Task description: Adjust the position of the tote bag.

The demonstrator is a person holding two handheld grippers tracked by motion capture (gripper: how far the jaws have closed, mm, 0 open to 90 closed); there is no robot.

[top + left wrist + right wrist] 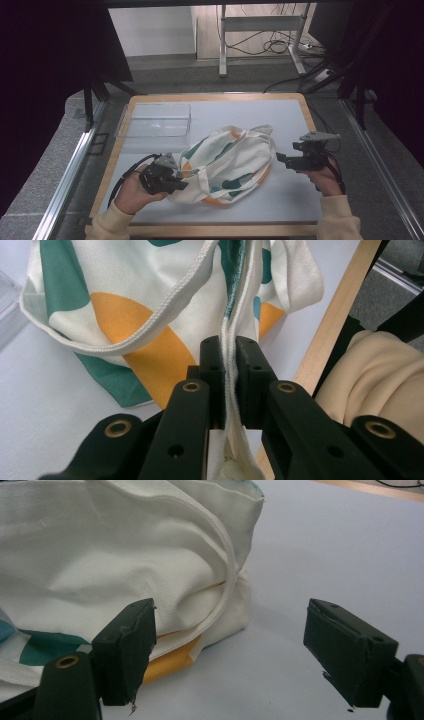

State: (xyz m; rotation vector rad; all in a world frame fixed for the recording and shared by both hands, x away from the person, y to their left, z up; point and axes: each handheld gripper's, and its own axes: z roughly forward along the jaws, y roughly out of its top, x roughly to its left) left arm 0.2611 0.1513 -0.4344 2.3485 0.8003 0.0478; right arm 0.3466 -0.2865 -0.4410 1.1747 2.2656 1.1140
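Observation:
A cream cloth bag [230, 165] with green and orange patches lies crumpled in the middle of the white table top [285, 200]. At the bag's left end my left gripper [184, 183] is shut on its stitched cream rim. In the left gripper view the jaws [230, 347] pinch that rim upright between the pads, and the bag [150, 290] spreads out beyond them. My right gripper [281, 158] is held open just off the bag's right end. In the right gripper view [232, 615] its left pad is close beside the bag [100, 555], with only table between the jaws.
A clear plastic tray [155, 120] stands at the table's back left. A wooden border [210, 231] frames the table top. Beyond the far edge are a metal stand and cables on the floor [270, 45]. A beige sleeve [380, 375] is near the front edge.

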